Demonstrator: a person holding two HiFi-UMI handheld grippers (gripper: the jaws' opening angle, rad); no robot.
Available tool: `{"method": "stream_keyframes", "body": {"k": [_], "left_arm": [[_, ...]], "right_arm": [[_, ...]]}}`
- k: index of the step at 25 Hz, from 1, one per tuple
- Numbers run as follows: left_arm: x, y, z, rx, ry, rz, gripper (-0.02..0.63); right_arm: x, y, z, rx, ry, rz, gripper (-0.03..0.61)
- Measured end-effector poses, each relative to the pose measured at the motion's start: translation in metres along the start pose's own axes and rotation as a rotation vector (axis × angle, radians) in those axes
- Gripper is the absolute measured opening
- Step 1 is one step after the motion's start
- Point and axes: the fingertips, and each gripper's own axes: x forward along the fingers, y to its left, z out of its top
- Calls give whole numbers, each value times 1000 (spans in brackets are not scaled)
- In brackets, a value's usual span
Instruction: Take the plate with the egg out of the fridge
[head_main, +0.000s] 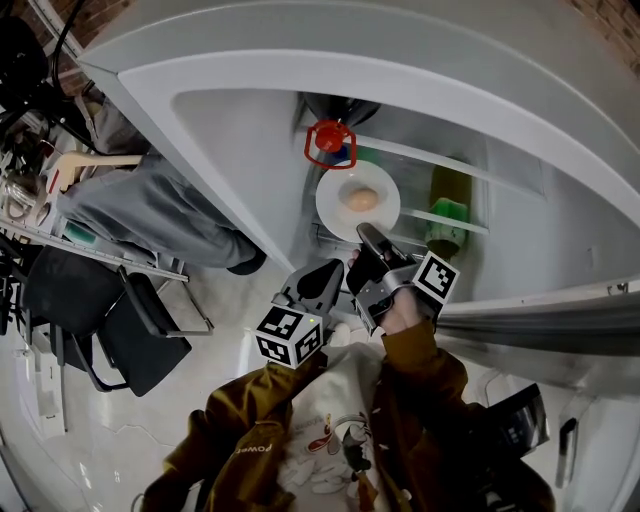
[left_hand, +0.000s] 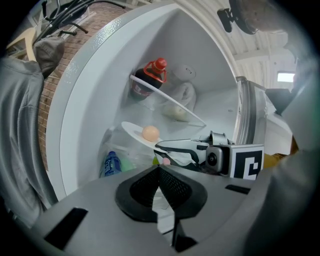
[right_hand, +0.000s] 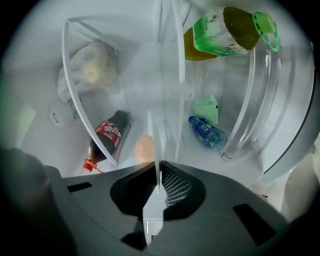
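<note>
Brown sleeves (head_main: 420, 370) of the person fill the bottom of the head view, and both tools reach forward from them toward the open fridge (head_main: 230, 130).

Nearest is the left gripper (head_main: 330, 272), held just short of the fridge and beside the other tool. In the left gripper view its black ribbed pads are pressed together with nothing between them.

Slightly further in, the right gripper (head_main: 366, 236) pinches the near rim of the white plate (head_main: 340, 218). The right gripper view shows that rim edge-on as a thin white line running straight between the closed pads. From the left gripper view the same tool (left_hand: 167, 147) reaches in from the right and bites the plate's edge.

An egg (head_main: 361, 199) sits near the middle of the plate, which is inside the fridge opening, below the glass shelf (left_hand: 170, 102). Whether the plate rests on anything cannot be told.

Beyond it, on that shelf, lies a dark cola bottle (head_main: 330, 140) with a red cap, and further back a white bag (right_hand: 90, 72). To the right a green-lidded bottle (head_main: 447, 215) of yellowish liquid stands in the door rack. Lower down lie a small blue water bottle (right_hand: 207, 132) and a green packet (right_hand: 206, 108).

Off to the left, outside the fridge, a seated person in grey trousers (head_main: 140, 205) and a black chair (head_main: 130, 330) are visible.
</note>
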Motion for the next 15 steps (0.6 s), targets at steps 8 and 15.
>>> {"method": "stream_keyframes", "body": {"k": [8, 15], "left_arm": [[-1, -4, 2, -6, 1, -8, 8], [2, -7, 4, 3, 0, -18, 8]], "right_arm": [[-19, 11, -8, -5, -4, 10, 28], [-32, 14, -9, -2, -7, 34, 28]]}}
